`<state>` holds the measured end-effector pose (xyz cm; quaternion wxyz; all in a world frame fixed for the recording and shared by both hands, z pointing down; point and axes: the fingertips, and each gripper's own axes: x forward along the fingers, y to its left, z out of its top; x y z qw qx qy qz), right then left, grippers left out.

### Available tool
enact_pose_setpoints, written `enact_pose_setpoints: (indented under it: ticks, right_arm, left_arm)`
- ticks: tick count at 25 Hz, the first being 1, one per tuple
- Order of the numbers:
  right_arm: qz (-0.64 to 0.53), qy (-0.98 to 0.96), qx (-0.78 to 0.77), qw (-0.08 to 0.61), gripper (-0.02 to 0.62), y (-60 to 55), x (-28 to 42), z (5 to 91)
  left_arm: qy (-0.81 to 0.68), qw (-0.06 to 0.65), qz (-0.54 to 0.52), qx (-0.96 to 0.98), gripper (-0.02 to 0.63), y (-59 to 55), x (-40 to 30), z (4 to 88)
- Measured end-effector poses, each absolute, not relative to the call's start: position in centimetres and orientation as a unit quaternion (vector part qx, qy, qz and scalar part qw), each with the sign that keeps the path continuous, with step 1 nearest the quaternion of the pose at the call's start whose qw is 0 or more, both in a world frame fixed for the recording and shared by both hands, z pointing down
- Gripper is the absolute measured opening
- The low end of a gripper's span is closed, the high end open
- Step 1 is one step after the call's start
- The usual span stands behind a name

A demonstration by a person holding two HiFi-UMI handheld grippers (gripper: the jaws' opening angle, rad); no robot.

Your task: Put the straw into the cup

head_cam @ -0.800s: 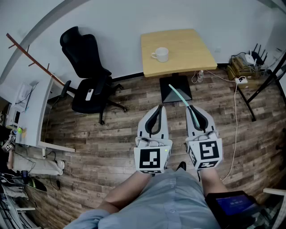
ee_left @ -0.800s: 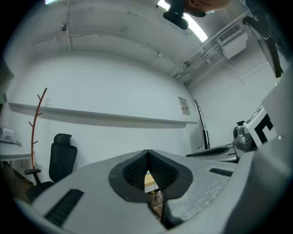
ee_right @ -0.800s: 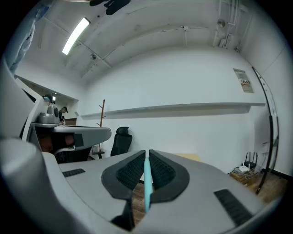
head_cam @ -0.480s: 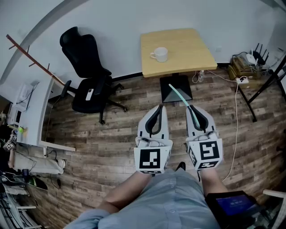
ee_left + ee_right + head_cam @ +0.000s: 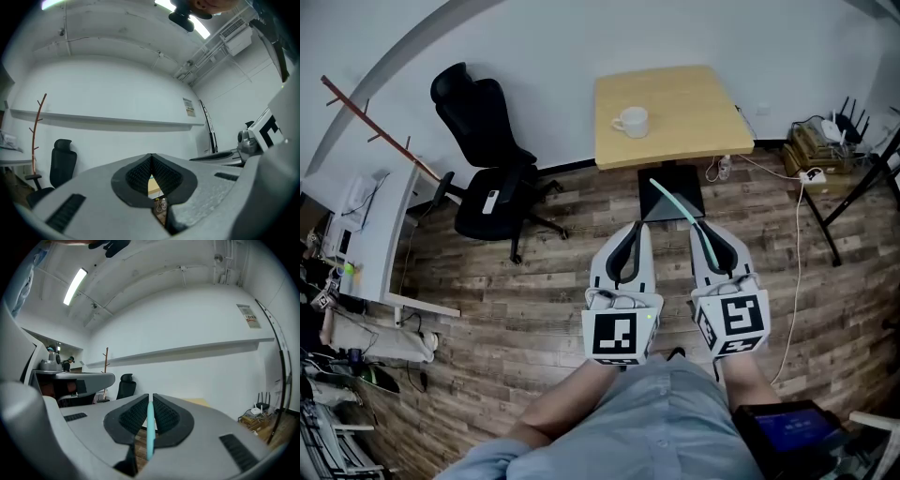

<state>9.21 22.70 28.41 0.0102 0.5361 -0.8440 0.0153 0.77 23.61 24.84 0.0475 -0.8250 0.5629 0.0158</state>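
Pale teal plastic, the straw (image 5: 679, 207) is sticking out toward the upper left from the right gripper (image 5: 701, 225), just right of the head view's centre, its free end hanging over the black foot (image 5: 670, 194) of the table. In the right gripper view the straw (image 5: 150, 430) is running as a thin upright band between the two ribbed pads, and the right gripper (image 5: 150, 398) is clenching it, both pads pressing against its sides. The left gripper (image 5: 634, 226) is hovering just beside the right one in the middle of the head view, both pointing toward the top of the frame. In the left gripper view the left gripper (image 5: 151, 158) is closing tip to tip on nothing, with only a sliver of table and floor showing through the slot below the tips. The white cup (image 5: 632, 120) is sitting on the left part of the light wooden table (image 5: 694, 103) in the upper middle of the head view, its handle turned to the left, well apart from the straw's free end and from both grippers. The table is standing against the white wall. A black office chair (image 5: 487, 164) is standing on the wood-plank floor (image 5: 534, 272) in the upper left. The person's light blue shirt (image 5: 647, 427) is filling the bottom centre of the head view.
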Motion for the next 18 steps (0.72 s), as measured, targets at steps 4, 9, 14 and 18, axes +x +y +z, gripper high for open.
enact_pose_setpoints:
  ticks: [4, 9, 14, 18]
  right_arm:
    - [0.024, -0.846, 0.533, 0.003, 0.025, 22.1, 10.7, 28.6]
    - [0.047, -0.853, 0.52, 0.008, 0.025, 20.8, 10.0, 30.1]
    - [0.064, -0.853, 0.518, 0.022, 0.025, 18.7, 9.2, 32.0]
    - [0.069, -0.846, 0.527, 0.032, 0.025, 15.5, 8.7, 32.9]
  left_arm:
    - [0.576, 0.041, 0.004, -0.816, -0.008, 23.2, 1.0, 25.6]
    - [0.589, 0.04, -0.008, -0.807, -0.008, 21.8, 0.2, 26.2]
    - [0.587, 0.019, -0.024, -0.809, -0.008, 19.7, -0.2, 28.3]
    - [0.578, 0.018, -0.013, -0.816, -0.008, 16.4, -0.6, 28.9]
